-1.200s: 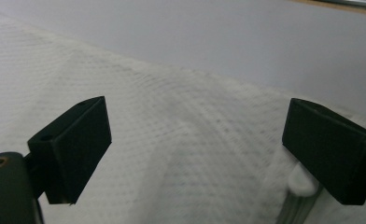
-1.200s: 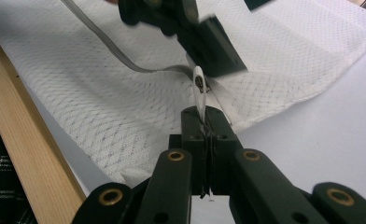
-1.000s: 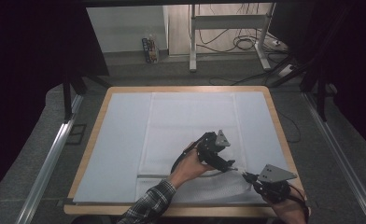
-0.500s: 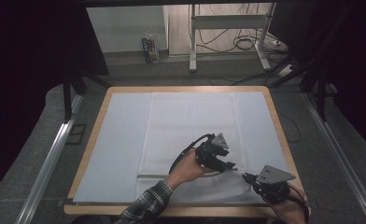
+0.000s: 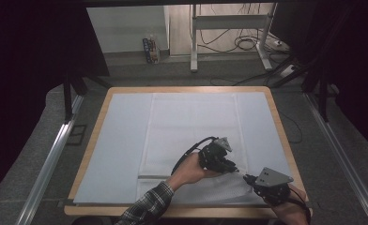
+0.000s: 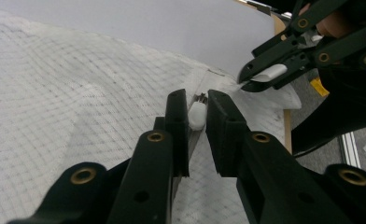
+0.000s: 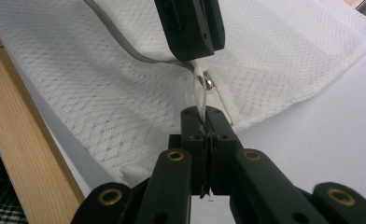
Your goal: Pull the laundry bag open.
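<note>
Narrowed since the earlier high frames: left gripper [image 5: 229,165] jaws, just been closing, hand otherwise in the same spot; right gripper [image 5: 251,179] unmoved.

High view: white mesh zippered laundry bag [image 5: 191,131] spread flat on the pale blue mat [image 5: 121,140] of the wooden-edged table [image 5: 278,122]. Left gripper low over the bag's near right part, tips aimed toward the right gripper. Right gripper at the bag's near right corner, close to the table's front edge. Sleeve of plaid cloth [image 5: 149,206] on the left forearm.

Left gripper view: black jaws narrow, a small gap left between them, with the white zipper pull tab [image 6: 196,115] standing in that gap, against the left-hand jaw; whether both pads press on it cannot be told. Grey zipper line running down under the jaws. Right gripper [image 6: 253,77] just beyond, upper right, clamped on a white fold of the bag's edge.

Right gripper view: jaws pressed together on a thin white strip of the bag's edge [image 7: 200,105], metal zipper slider [image 7: 209,83] just past the tips. Left gripper [image 7: 190,28] directly above, tips down at the slider.
</note>
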A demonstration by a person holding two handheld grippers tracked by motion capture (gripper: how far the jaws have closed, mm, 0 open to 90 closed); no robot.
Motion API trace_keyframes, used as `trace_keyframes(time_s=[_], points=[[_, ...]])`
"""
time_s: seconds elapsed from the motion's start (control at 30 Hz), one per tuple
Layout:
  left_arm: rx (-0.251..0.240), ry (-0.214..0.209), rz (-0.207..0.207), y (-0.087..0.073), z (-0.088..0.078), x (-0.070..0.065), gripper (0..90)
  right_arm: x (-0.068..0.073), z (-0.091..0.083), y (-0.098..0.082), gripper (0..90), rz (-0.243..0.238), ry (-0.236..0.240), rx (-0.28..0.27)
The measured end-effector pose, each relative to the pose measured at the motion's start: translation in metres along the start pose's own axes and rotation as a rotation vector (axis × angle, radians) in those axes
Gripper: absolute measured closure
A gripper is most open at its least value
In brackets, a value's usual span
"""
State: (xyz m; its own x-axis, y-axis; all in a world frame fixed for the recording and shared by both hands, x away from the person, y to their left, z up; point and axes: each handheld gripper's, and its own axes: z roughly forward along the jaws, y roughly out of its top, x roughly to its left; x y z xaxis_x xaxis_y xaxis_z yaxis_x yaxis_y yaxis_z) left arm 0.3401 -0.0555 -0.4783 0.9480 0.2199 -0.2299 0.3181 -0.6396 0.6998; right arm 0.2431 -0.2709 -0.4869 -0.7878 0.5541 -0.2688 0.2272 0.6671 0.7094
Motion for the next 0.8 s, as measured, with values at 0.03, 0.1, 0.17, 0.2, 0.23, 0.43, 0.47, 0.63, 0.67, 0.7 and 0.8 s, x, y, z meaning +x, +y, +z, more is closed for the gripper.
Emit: trace_keyframes(time_s=[0.03,0.1,0.17,0.2,0.23,0.43,0.47,0.63,0.67,0.7,0.8], points=[[0.006,-0.001,0.005,0.0000,0.0003,-0.0005,79.9,0.0002,0.0000,0.0002,86.5,-0.002,-0.001,0.003],[0.017,-0.002,0.006,0.0002,0.0007,-0.0010,80.0,0.0004,0.0000,0.0002,86.5,-0.003,-0.003,0.003],[0.024,-0.009,0.003,0.0000,0.0013,-0.0009,80.1,0.0002,0.0001,0.0002,86.5,-0.004,-0.004,0.002],[0.027,-0.015,-0.001,-0.0003,0.0019,-0.0012,80.1,0.0001,0.0001,0.0002,86.5,-0.004,-0.005,0.002],[0.034,-0.018,0.000,-0.0005,0.0023,-0.0011,80.1,0.0001,0.0000,0.0002,86.4,-0.005,-0.005,0.003],[0.018,-0.077,-0.014,-0.0010,0.0021,-0.0003,77.8,0.0006,0.0004,0.0004,86.4,-0.010,-0.007,0.005],[0.016,-0.079,-0.016,-0.0008,0.0021,-0.0006,77.8,0.0007,0.0003,0.0006,86.4,-0.010,-0.008,0.004],[0.033,-0.047,-0.023,-0.0003,0.0020,0.0002,80.6,0.0013,0.0004,0.0007,86.4,-0.018,-0.012,0.006],[0.030,-0.047,-0.033,-0.0006,0.0014,0.0008,81.2,0.0014,0.0003,0.0008,86.4,-0.017,-0.011,0.006],[0.028,-0.050,-0.035,-0.0010,0.0012,0.0018,81.5,0.0014,0.0003,0.0009,86.4,-0.017,-0.012,0.005],[0.035,-0.047,-0.037,-0.0011,0.0014,0.0023,81.5,0.0017,0.0002,0.0010,86.4,-0.017,-0.012,0.005]])
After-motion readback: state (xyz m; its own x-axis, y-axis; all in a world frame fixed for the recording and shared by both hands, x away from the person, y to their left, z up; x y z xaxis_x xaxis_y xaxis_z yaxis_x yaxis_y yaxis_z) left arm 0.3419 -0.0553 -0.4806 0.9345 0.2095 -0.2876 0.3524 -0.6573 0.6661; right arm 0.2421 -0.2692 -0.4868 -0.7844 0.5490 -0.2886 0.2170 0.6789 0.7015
